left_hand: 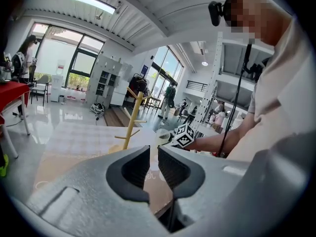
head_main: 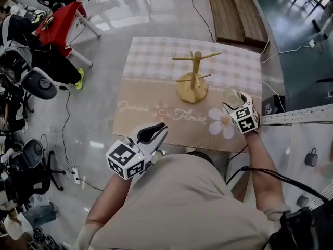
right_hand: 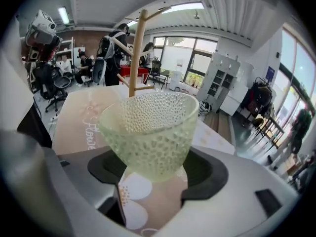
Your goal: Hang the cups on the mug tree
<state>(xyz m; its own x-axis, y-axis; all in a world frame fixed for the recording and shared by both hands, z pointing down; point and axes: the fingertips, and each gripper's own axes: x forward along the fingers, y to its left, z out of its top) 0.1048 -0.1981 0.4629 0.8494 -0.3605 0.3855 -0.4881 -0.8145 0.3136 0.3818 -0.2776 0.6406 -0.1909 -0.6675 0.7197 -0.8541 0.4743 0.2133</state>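
**Left gripper idle at the table's near edge**

The left gripper [left_hand: 153, 163] fills the lower frame, its dark pads drawn almost together with only a slit between them and nothing in it. Beyond it, the yellow mug tree [left_hand: 132, 118] stands upright toward the far side of the table [left_hand: 69, 142]. To the tree's right, near that edge, the right gripper [left_hand: 176, 137] meets a pale cup [left_hand: 163, 136].
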